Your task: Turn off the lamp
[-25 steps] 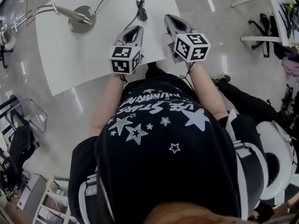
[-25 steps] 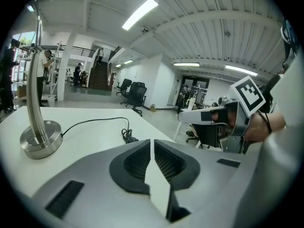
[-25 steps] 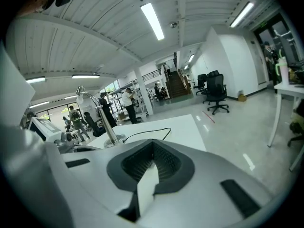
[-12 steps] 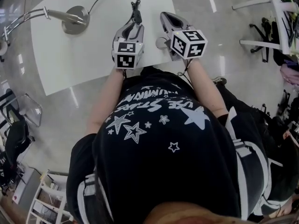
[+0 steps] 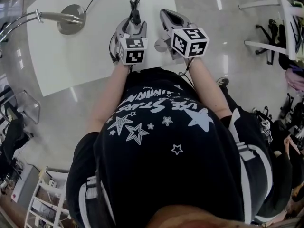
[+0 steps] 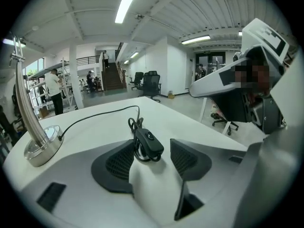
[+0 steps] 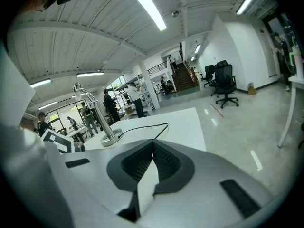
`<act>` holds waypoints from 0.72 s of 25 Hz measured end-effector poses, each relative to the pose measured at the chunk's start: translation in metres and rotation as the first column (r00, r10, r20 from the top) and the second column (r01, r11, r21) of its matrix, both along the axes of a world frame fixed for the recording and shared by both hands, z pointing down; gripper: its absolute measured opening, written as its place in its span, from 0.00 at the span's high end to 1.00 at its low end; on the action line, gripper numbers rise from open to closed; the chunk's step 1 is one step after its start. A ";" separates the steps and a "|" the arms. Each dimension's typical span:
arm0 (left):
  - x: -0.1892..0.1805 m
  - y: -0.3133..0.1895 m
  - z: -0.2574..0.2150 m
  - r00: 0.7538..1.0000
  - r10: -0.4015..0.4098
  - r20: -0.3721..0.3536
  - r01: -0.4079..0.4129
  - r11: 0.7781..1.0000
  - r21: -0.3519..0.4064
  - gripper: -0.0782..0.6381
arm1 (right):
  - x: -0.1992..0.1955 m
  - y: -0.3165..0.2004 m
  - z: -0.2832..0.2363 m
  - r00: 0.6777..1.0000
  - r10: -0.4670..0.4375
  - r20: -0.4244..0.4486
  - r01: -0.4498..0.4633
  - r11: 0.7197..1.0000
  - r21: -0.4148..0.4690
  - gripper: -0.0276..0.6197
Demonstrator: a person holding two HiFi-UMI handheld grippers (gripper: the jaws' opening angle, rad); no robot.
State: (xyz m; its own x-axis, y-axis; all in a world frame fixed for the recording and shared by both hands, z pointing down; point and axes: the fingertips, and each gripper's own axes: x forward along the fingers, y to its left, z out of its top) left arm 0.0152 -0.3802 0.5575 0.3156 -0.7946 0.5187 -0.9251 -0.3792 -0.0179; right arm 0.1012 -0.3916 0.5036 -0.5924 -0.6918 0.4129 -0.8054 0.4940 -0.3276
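The lamp's round metal base (image 5: pixel 71 19) stands at the table's far left, and its chrome stem (image 5: pixel 19 23) bends off to the left; the lamp head is out of frame. A black cable (image 6: pixel 95 115) runs from the base (image 6: pixel 42 147) to a black inline switch (image 6: pixel 149 144). The switch (image 5: pixel 135 14) lies on the white table (image 5: pixel 85 56) right at the tips of my left gripper (image 5: pixel 134 22). The left gripper (image 6: pixel 152 152) is opening; the switch sits between its pads with a gap on each side. My right gripper (image 5: pixel 165 15) hovers beside it, shut and empty (image 7: pixel 153 146).
The table's near edge lies just under both grippers, its right edge (image 5: pixel 176 27) beneath the right gripper. Polished floor surrounds it, with office chairs (image 5: pixel 273 27) at the right and a rack (image 5: pixel 14 127) at the left. People stand far off in the hall (image 6: pixel 53 87).
My left gripper has moved forward and down until its tips reach the inline switch. The right gripper has come forward a little alongside it.
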 end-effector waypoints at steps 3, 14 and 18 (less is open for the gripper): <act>-0.001 -0.002 0.007 1.000 -0.025 0.007 0.025 0.999 -0.030 0.56 | 0.002 -0.002 0.003 1.000 -0.001 -0.001 0.001 1.000 -0.008 0.95; -0.007 -0.006 0.011 1.000 -0.018 -0.007 0.017 0.996 -0.086 0.57 | -0.019 -0.002 0.015 0.999 -0.039 -0.020 0.038 0.998 -0.040 0.95; -0.009 -0.007 0.008 1.000 -0.002 -0.012 0.001 0.996 -0.086 0.66 | -0.034 -0.005 0.019 0.996 -0.085 -0.027 0.084 0.995 -0.051 0.95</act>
State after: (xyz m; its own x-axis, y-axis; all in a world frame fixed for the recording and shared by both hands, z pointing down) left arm 0.0058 -0.3867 0.5654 0.3214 -0.7477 0.5810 -0.9255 -0.3779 0.0257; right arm 0.0675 -0.3969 0.5223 -0.6354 -0.6180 0.4630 -0.7707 0.5446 -0.3308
